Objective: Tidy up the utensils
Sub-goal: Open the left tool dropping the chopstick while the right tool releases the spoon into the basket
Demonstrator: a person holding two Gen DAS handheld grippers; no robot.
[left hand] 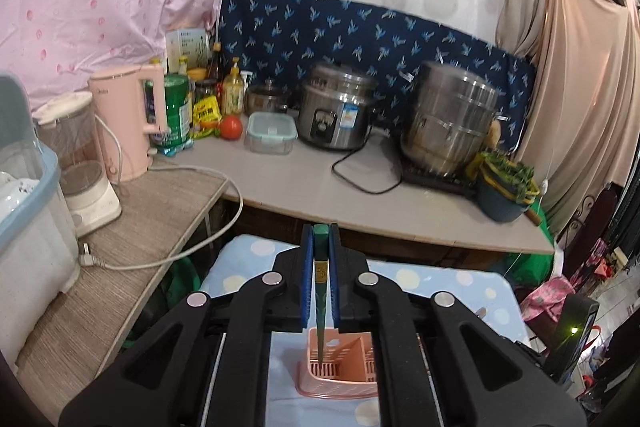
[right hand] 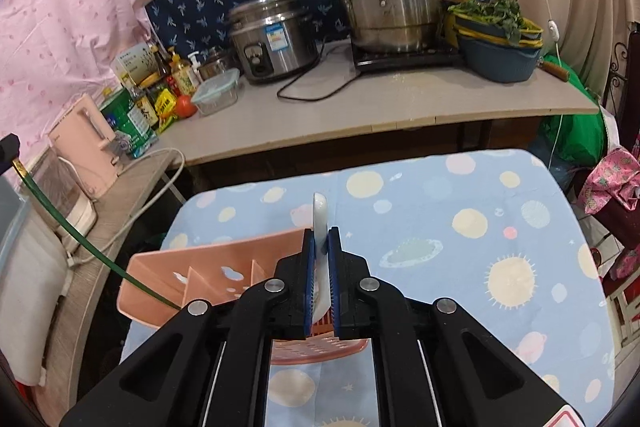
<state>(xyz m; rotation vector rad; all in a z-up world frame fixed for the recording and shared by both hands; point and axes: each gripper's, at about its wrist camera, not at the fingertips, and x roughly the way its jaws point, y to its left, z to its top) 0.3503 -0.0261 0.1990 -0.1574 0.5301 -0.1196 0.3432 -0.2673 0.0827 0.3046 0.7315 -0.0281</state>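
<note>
Both grippers clamped: left gripper [left hand: 321, 239] pinches green chopstick [left hand: 320, 291], right gripper [right hand: 321, 239] white spoon [right hand: 320, 217]

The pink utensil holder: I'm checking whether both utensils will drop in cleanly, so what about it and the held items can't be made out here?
- Left wrist view: the pink utensil holder is mostly hidden by the left gripper; its compartments aren't countable.
- Left wrist view: whether the green chopstick tip is inside the holder or above it.
- Right wrist view: the white spoon bowl is hidden between the right gripper pads.
</note>
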